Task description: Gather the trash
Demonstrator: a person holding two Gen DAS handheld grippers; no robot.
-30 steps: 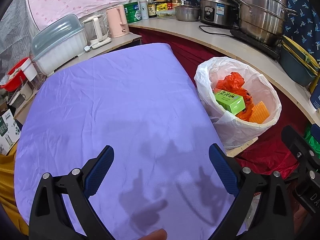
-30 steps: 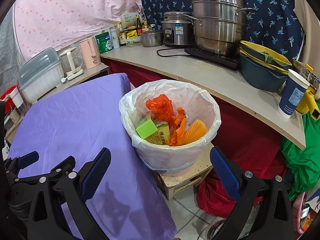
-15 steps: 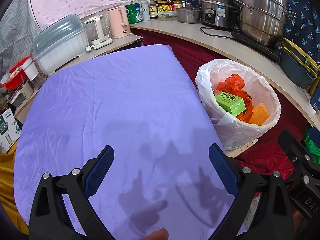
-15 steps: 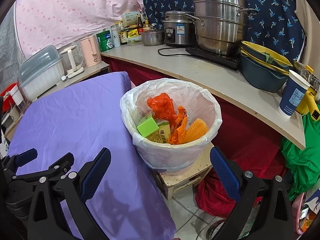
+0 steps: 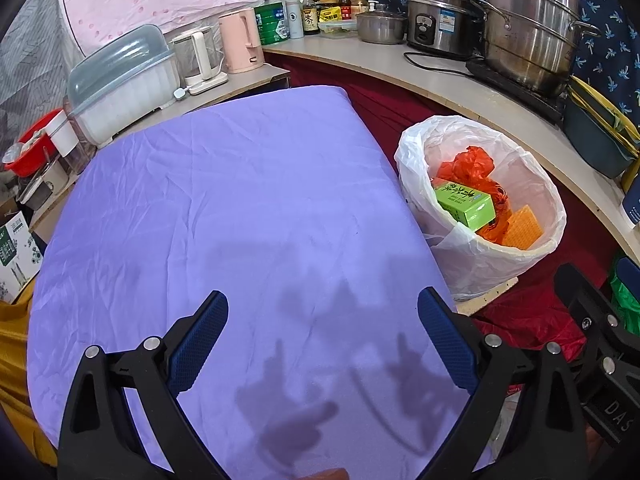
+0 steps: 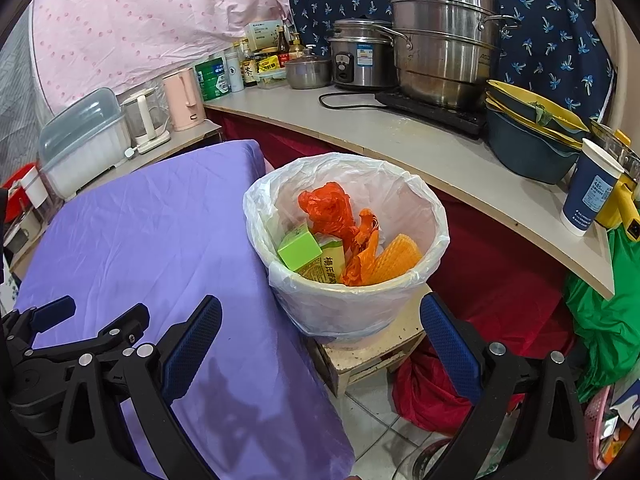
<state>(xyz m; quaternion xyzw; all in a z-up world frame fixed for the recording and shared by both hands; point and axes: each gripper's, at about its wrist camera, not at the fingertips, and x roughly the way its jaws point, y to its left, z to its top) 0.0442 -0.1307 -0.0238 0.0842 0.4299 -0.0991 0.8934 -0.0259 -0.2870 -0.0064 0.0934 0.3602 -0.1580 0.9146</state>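
Observation:
A white bin lined with a plastic bag [image 5: 472, 264] [image 6: 360, 300] stands on a small wooden stool beside the purple-covered table [image 5: 224, 208] [image 6: 140, 240]. Inside lie a green box [image 5: 462, 202] [image 6: 300, 248], crumpled orange plastic [image 6: 328, 208] and an orange waffled piece [image 6: 398, 258]. My left gripper [image 5: 322, 338] is open and empty above the table's near part. My right gripper [image 6: 320, 344] is open and empty, in front of the bin over the table's edge. The left gripper also shows at the right wrist view's left edge [image 6: 52, 312].
A curved counter [image 6: 420, 148] behind the bin holds steel pots, a rice cooker, stacked basins and a blue paper cup [image 6: 590, 188]. A pink kettle [image 5: 240, 42] and a dish box [image 5: 120, 80] stand at the table's far side. Red cloth [image 6: 424, 392] and green bags lie on the floor.
Both views have drifted slightly; the bin sits a little lower and closer in the frames. Both grippers stay open and empty.

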